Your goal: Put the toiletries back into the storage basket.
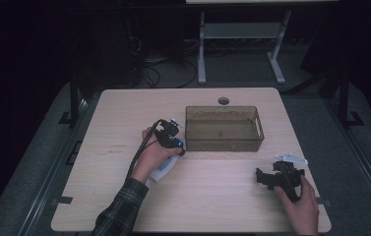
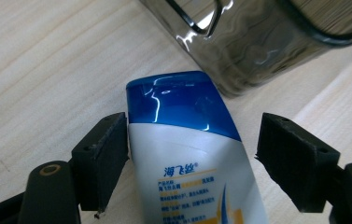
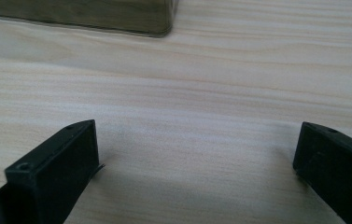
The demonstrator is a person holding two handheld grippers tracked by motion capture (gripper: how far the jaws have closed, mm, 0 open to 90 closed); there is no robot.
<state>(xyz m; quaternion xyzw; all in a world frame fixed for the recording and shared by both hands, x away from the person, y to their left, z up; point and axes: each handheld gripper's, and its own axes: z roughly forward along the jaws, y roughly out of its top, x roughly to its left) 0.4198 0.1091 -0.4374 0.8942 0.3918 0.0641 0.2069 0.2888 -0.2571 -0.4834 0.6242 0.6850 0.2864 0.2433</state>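
A white shampoo bottle (image 2: 187,163) with a blue cap (image 2: 178,100) lies on the wooden table (image 1: 119,118), its cap end close to the smoky clear bin (image 2: 257,42). My left gripper (image 2: 194,140) is open and straddles the bottle's neck: the left jaw stands at the bottle's side and the right jaw is well clear of it. In the high view the left gripper (image 1: 170,138) sits just left of the bin (image 1: 224,129), with the bottle (image 1: 164,169) under the hand. My right gripper (image 1: 267,177) rests near the table's front right, open with only bare wood between its jaws (image 3: 194,158).
The bin's lower corner (image 3: 117,16) lies ahead of the right gripper. A round cable hole (image 1: 223,101) is at the table's far edge. Beyond the table stands a white desk frame (image 1: 242,34) with cables on the dark floor.
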